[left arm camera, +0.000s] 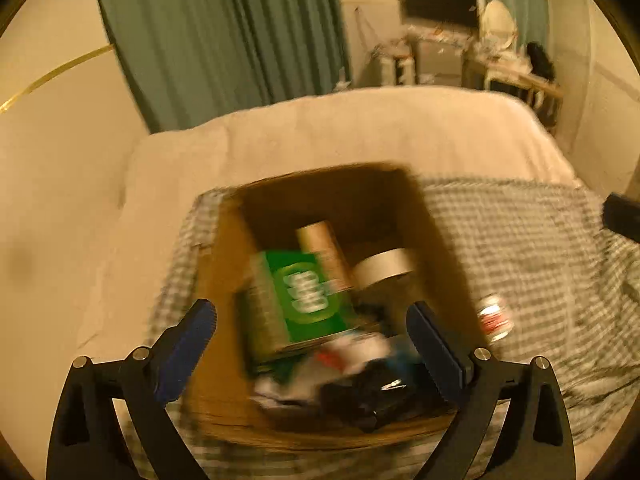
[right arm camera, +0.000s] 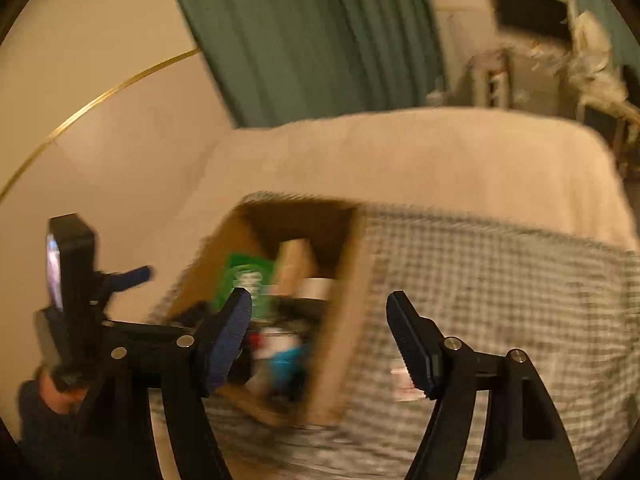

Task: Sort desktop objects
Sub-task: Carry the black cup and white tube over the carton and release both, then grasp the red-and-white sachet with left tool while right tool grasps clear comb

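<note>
A bedroom: bed (left arm camera: 360,128), green curtains (left arm camera: 224,32), wall television (left arm camera: 440,2).

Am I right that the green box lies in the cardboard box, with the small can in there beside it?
Not quite: the left wrist view shows the green box in the cardboard box, but the small can lies outside it, on the checked cloth.

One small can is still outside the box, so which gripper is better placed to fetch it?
Probably the right gripper: it is open, and the small can lies on the checked cloth right by its fingers, beside the cardboard box.
</note>
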Motion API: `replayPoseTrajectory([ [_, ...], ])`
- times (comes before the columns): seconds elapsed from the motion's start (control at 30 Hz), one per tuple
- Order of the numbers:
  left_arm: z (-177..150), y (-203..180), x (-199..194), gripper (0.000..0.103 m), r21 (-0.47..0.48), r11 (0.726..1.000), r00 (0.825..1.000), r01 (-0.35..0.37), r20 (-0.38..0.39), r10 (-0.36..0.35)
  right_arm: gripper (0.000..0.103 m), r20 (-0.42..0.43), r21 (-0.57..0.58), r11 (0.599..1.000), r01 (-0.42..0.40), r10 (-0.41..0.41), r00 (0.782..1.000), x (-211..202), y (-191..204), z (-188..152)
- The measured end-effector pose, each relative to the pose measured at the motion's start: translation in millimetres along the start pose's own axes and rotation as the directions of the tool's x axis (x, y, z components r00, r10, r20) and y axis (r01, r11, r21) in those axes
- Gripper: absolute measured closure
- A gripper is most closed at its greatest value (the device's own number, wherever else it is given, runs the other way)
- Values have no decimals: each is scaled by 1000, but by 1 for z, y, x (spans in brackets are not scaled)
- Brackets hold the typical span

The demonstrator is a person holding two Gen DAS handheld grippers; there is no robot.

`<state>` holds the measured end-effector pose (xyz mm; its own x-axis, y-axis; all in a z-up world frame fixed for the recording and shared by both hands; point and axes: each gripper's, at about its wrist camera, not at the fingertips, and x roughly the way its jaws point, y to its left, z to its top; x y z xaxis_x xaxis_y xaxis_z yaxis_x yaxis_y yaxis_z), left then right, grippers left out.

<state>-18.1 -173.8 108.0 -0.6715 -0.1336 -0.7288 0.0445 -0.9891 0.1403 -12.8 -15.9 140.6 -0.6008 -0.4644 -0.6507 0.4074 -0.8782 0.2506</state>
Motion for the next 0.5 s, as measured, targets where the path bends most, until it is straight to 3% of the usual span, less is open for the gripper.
replayPoseTrajectory([
  [0.13,8,-70,-11,1,36,992,991,124,54,-125,33,22,72,979,189,-191,981,-32,-67,-15],
  [0.23,9,-128,-5,1,55,991,990,118,68,-122,33,16,135,940,313,-317,948,-47,-118,-36],
  [0.37,0,-186,39,1,2,993,993,120,-11,-120,33,-27,206,889,409,-412,911,-54,-175,-72],
  [0.5,-23,-206,97,1,-108,992,990,68,-117,-80,33,-111,245,854,459,-446,888,-27,-208,-111],
])
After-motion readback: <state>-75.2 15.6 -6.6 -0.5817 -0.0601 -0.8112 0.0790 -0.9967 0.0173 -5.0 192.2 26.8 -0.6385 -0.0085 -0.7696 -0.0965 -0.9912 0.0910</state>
